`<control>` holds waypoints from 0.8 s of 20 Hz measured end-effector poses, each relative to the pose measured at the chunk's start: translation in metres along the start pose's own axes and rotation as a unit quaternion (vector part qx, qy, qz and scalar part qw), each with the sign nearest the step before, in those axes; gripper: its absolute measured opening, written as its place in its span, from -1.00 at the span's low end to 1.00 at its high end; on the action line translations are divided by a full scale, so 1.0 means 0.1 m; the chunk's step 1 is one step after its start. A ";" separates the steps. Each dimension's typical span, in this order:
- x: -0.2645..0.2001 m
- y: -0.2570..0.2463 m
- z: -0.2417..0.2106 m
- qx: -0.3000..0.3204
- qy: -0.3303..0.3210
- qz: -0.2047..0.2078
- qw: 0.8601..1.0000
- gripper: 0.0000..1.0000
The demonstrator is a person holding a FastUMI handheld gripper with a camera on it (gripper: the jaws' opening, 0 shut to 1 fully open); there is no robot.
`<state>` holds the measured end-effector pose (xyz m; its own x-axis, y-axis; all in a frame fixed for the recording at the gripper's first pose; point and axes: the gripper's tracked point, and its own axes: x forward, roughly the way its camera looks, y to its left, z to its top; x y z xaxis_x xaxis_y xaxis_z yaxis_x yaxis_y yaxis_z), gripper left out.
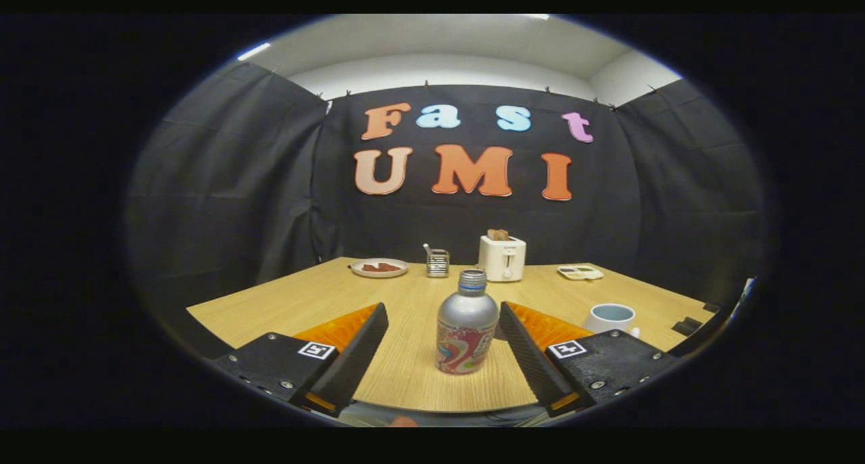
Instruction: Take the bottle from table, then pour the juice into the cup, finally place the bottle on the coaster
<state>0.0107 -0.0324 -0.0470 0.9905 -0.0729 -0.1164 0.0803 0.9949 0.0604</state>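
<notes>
We see gripper (pixel 442 315) spread wide, fingers clear of bottle (pixel 466 329), which stands upright on table (pixel 284 302) between them, nearer right finger. Cup (pixel 610 317) beyond right finger, its base hidden behind it. We cannot make out coaster.

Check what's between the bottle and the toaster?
Bare tabletop, per the gripper view. The bottle stands upright between the open fingers, nearer the right one; the toaster sits beyond it.
</notes>
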 end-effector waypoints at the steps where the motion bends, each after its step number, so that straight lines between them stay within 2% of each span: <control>1: 0.03 -0.07 -0.08 0.001 0.011 -0.010 1.000 0.96; 3: 0.07 -0.18 -0.27 0.001 0.041 -0.026 0.999 0.97; 9: 0.23 -0.25 -0.76 -0.012 0.109 -0.030 0.994 0.97; 16: 0.53 -0.12 -0.95 -0.017 0.128 -0.014 0.992 0.97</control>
<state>0.0518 -0.0417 -0.1483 0.9271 -0.0857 -0.3650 0.0997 0.9948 0.0197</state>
